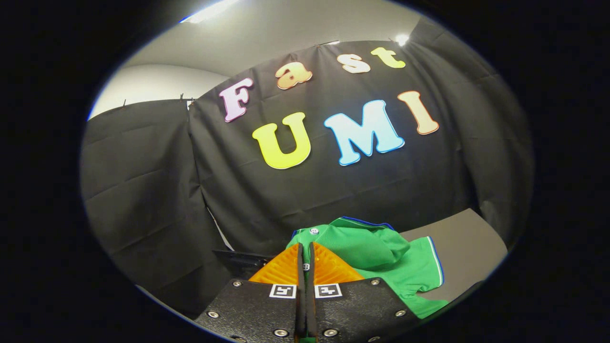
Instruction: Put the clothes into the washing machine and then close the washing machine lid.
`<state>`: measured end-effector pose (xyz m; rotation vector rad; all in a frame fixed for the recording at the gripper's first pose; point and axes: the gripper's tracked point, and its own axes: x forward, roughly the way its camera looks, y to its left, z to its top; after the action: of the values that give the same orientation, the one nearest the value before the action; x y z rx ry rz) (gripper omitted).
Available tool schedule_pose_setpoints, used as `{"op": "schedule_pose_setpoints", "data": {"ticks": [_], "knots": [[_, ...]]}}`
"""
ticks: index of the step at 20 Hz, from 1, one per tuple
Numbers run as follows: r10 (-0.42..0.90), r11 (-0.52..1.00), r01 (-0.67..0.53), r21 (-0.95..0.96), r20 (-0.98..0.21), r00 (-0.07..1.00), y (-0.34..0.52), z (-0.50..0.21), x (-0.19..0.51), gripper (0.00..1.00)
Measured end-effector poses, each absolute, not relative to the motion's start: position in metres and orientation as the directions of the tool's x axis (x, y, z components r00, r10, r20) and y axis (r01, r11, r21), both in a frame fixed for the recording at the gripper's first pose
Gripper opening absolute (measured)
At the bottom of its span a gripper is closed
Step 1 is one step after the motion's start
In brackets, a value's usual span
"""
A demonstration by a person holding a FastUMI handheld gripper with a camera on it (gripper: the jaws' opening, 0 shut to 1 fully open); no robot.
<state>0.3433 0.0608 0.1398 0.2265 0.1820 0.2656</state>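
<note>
One green garment (381, 257), one grey tabletop (462, 238), and one tool (306, 252) with two orange fingers (281, 269) pinching the cloth.

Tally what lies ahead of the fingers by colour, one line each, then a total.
Green: 1, the shirt, bunched on the table just ahead of and between the fingers, whose tips pinch a fold of it.
Grey: 1, the table under the shirt.
Orange: 2, the finger pads of the gripper.
Total: 4

Fisheye on gripper, low, facing booth wall (143, 190)
</note>
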Motion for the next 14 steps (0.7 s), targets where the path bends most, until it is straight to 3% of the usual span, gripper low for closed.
{"op": "schedule_pose_setpoints", "data": {"ticks": [14], "knots": [[0.441,0.879,-0.398,0.262,-0.129,0.888,0.22,0.13,0.331,0.0]]}}
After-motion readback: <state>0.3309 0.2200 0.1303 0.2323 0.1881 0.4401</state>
